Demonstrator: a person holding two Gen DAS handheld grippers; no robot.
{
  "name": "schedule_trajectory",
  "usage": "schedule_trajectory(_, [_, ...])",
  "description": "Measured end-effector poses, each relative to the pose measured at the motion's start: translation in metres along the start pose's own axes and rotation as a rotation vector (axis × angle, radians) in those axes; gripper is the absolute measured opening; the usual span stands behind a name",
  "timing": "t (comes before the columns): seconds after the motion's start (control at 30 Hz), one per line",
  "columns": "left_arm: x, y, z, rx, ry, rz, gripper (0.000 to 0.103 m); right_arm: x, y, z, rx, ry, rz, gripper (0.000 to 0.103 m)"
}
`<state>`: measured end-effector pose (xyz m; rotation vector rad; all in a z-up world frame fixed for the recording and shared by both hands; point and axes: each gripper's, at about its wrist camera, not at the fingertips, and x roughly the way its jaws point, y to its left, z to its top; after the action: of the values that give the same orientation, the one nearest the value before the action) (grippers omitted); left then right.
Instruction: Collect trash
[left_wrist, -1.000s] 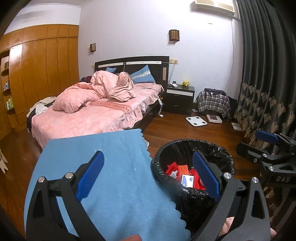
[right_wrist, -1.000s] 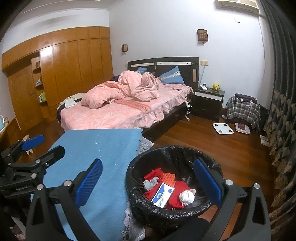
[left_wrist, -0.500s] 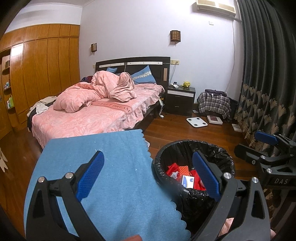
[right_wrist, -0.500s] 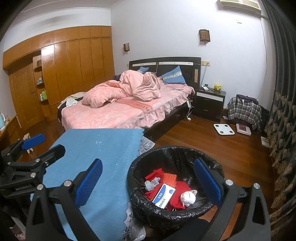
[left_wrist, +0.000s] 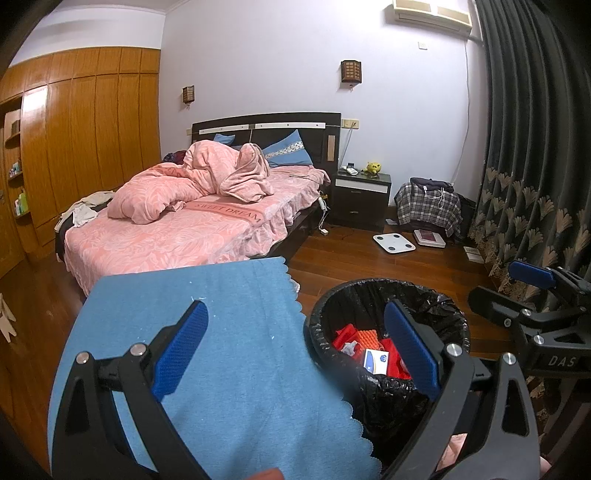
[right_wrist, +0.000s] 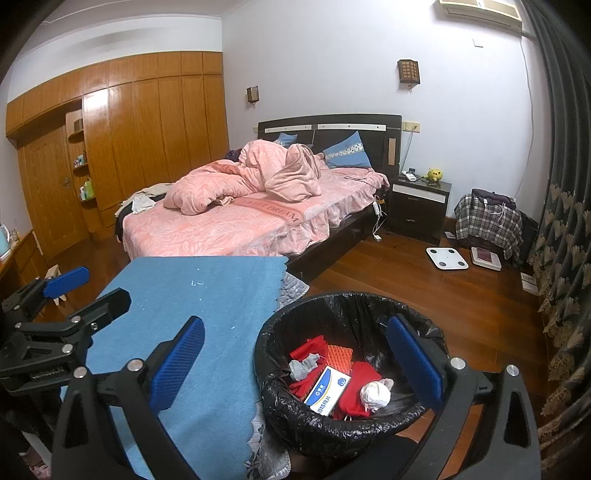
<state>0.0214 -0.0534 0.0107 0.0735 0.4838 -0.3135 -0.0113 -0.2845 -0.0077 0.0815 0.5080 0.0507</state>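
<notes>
Hovering with jaws spread wide and empty, the left gripper (left_wrist: 295, 350) and right gripper (right_wrist: 295, 360) flank the black-lined trash bin (right_wrist: 369, 310). The bin sits at three o'clock of the blue cloth (right_wrist: 192, 295), holding red scraps, a white-and-blue box (right_wrist: 327, 389) and what looks like crumpled paper (right_wrist: 375, 395).

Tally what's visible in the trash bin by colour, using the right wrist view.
Red pieces: at least 2
Orange ridged piece: 1
Grey scrap: 1
Blue-and-white box: 1
White paper wad: 1
Total: at least 6, all inside the bin; anything buried underneath is hidden.
</notes>
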Motion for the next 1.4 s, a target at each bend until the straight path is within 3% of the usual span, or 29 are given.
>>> schedule_trajectory(1.4, [0.0003, 0.0025, 0.0013, -0.002, 0.004, -0.001, 0.094, 0.0019, 0.0031, -0.0002, -0.001, 0.003, 0.002, 0.097])
